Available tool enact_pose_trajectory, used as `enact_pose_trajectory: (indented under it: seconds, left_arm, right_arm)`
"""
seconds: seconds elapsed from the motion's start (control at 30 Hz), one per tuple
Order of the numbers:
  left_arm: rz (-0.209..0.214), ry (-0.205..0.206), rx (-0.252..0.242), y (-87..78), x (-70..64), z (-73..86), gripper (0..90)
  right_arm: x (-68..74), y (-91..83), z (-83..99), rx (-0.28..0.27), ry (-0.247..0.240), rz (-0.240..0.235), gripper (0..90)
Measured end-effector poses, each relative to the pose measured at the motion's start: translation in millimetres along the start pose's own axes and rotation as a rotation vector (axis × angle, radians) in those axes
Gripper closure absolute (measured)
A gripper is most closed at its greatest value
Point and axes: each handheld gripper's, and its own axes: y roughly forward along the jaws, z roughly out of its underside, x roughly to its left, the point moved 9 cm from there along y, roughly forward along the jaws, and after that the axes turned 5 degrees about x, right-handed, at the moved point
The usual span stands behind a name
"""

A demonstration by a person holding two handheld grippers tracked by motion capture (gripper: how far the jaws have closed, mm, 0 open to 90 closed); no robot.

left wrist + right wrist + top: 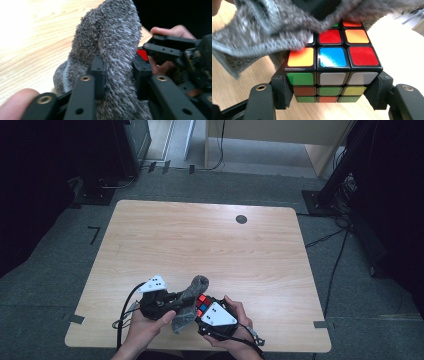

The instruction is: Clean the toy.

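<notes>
Clearly we are mid-wipe. Largest first: the wooden table [210,240] stands bare apart from a small dark round spot near its far edge, on grey carpet [45,285] in a dim room with cables trailing at the right. At the near edge, our left gripper [175,300] has its jaws pinched narrow on a fuzzy grey cloth [110,37], pressing it onto the top of a puzzle cube [332,60]. Our right gripper [332,97] clamps that cube by its two sides, jaws wide enough to span it, just above the tabletop. We judge part of the top face is under the cloth and the front face is uncovered, so most faces are likely left to wipe.
</notes>
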Motion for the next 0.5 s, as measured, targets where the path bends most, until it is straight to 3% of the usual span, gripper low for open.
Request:
enact_pose_trajectory:
  seconds: [0.07, 0.1, 0.17, 0.23, 0.33, 0.47, 0.5]
  left_arm:
    - [-0.01, 0.005, -0.008, 1.3, -1.1, 0.2, 67.5]
    - [-0.008, 0.011, 0.001, 4.3, -3.9, 1.2, 51.6]
    - [-0.044, 0.049, -0.007, 7.8, -8.8, 1.9, 48.1]
    - [-0.062, 0.065, -0.043, 4.5, -12.5, -1.2, 50.4]
    - [-0.059, 0.092, -0.104, -5.3, -15.8, -8.1, 66.9]
    - [-0.039, 0.149, -0.193, -11.8, -31.6, -15.8, 68.0]
    - [-0.035, 0.175, -0.195, -11.0, -37.1, -16.4, 66.3]
  right_arm:
    - [-0.3, -0.9, -1.2, -0.009, 0.007, -0.009, 34.6]
    - [-0.2, -0.5, -1.8, -0.01, 0.005, -0.006, 34.6]
    - [-0.2, -0.5, -1.8, -0.01, 0.005, -0.004, 34.6]
    - [-1.5, -1.6, -2.3, -0.016, 0.009, -0.002, 34.6]
    - [-8.2, -7.6, -5.2, -0.042, 0.047, -0.006, 34.5]
    - [-10.2, -6.2, -3.0, -0.029, 0.054, 0.001, 34.6]
    - [-8.7, -4.2, -2.3, -0.022, 0.044, 0.007, 34.6]
